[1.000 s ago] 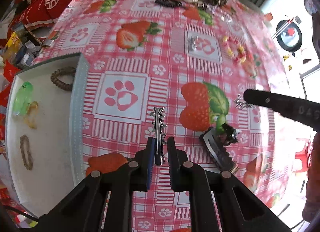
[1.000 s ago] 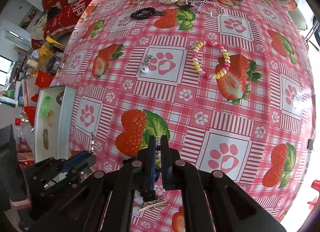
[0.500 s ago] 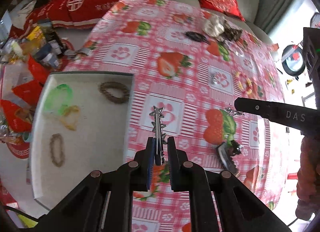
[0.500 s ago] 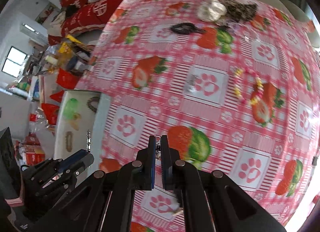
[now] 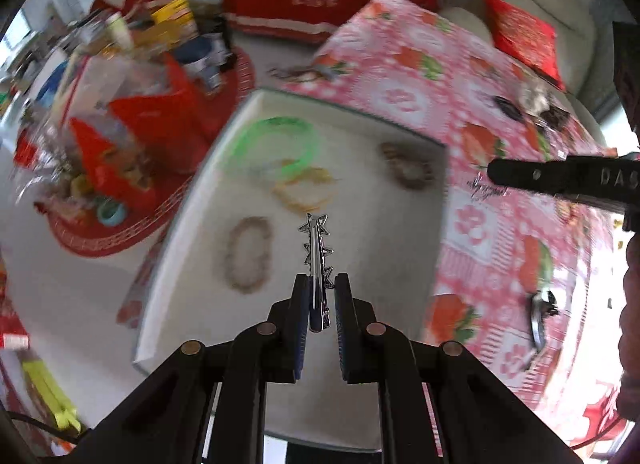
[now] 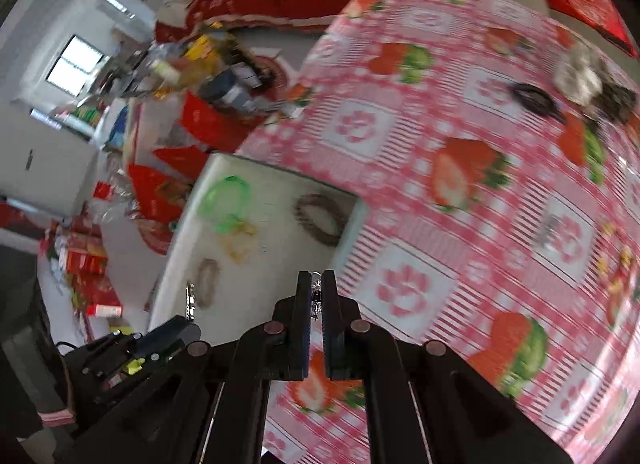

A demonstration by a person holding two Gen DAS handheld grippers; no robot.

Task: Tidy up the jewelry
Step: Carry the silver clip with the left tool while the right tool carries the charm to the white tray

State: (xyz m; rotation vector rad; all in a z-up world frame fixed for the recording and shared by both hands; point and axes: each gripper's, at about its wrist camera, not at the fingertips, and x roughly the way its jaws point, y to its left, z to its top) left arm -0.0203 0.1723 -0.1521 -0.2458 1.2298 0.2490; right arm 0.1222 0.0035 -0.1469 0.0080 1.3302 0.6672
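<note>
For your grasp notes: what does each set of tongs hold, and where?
Left tongs: silver star hair clip, by its rear end. Right tongs: small silver trinket, pinched whole.

Silver star hair clip point(image 5: 317, 250) upright (over tray point(image 5: 384, 264)); held.

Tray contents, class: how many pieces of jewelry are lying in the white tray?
4: a green bangle at the far left, a yellow ring touching it, a dark bracelet far right, a brown bracelet nearest. The gripper may hide more.

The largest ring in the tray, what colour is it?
Bright green ring, clearest in the left wrist view.
</note>
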